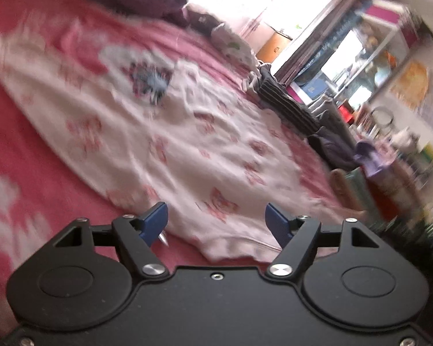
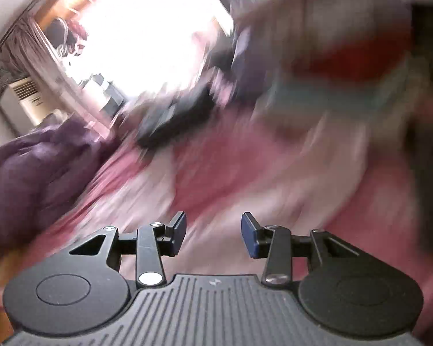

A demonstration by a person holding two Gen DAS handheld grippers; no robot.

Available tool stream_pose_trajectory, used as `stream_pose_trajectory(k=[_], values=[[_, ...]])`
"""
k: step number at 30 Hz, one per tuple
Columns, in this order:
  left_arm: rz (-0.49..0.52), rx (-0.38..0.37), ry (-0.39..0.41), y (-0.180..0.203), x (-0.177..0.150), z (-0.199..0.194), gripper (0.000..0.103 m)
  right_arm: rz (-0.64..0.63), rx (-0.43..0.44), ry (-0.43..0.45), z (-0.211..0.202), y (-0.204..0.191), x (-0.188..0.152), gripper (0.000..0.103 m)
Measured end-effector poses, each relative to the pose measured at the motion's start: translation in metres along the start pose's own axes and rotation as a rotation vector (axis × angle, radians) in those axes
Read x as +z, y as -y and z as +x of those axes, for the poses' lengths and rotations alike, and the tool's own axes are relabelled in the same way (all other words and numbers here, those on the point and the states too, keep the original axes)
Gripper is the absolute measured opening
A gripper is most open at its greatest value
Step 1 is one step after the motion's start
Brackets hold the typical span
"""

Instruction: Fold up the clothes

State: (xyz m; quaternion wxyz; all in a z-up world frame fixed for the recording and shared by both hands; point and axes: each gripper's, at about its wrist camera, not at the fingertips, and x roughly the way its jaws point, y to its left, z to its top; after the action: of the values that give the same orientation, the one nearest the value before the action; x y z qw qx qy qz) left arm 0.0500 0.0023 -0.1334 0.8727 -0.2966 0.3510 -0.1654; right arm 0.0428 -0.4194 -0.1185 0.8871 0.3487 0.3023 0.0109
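A pale pink garment (image 1: 164, 132) with red prints and a dark picture on its chest lies spread flat on the pink bed cover (image 1: 20, 150). My left gripper (image 1: 216, 222) hovers open just above the garment's near hem, with nothing between its blue pads. In the right wrist view everything is smeared by motion. There my right gripper (image 2: 213, 235) stands open over blurred pale pink cloth (image 2: 205, 201) on the bed cover (image 2: 369, 230), and holds nothing.
A purple blanket (image 2: 34, 167) is heaped at the bed's far end. Dark striped clothes (image 1: 288, 103) and other garments lie along the bed's right edge. Beyond stand cluttered shelves (image 1: 389, 66) and a bright window (image 2: 147, 28).
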Motion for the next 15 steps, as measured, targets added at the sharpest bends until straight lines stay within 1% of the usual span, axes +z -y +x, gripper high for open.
stream_pose_trajectory(k=[2,4,6,8,10,12,15], values=[[-0.102,-0.018,-0.037,-0.009,-0.005,0.002,0.073,0.114,0.05,-0.098,0.011,0.004,-0.027,0.045],[-0.169,-0.016,-0.06,-0.016,-0.01,0.004,0.072,0.212,0.09,-0.17,0.021,0.008,-0.052,0.046],[-0.198,-0.015,-0.059,-0.02,-0.011,0.006,0.071,0.225,0.119,-0.158,0.023,0.006,-0.065,0.046],[-0.239,-0.031,-0.05,-0.023,-0.011,0.008,0.071,0.229,0.142,-0.154,0.023,0.0,-0.07,0.05],[-0.29,-0.039,-0.048,-0.027,-0.011,0.009,0.065,0.254,0.176,-0.171,0.023,-0.007,-0.073,0.052],[-0.318,-0.047,-0.053,-0.028,-0.013,0.01,0.059,0.238,0.192,-0.206,0.027,-0.016,-0.08,0.052],[-0.322,-0.04,-0.058,-0.026,-0.015,0.014,0.056,0.208,0.187,-0.191,0.036,-0.026,-0.089,0.052]])
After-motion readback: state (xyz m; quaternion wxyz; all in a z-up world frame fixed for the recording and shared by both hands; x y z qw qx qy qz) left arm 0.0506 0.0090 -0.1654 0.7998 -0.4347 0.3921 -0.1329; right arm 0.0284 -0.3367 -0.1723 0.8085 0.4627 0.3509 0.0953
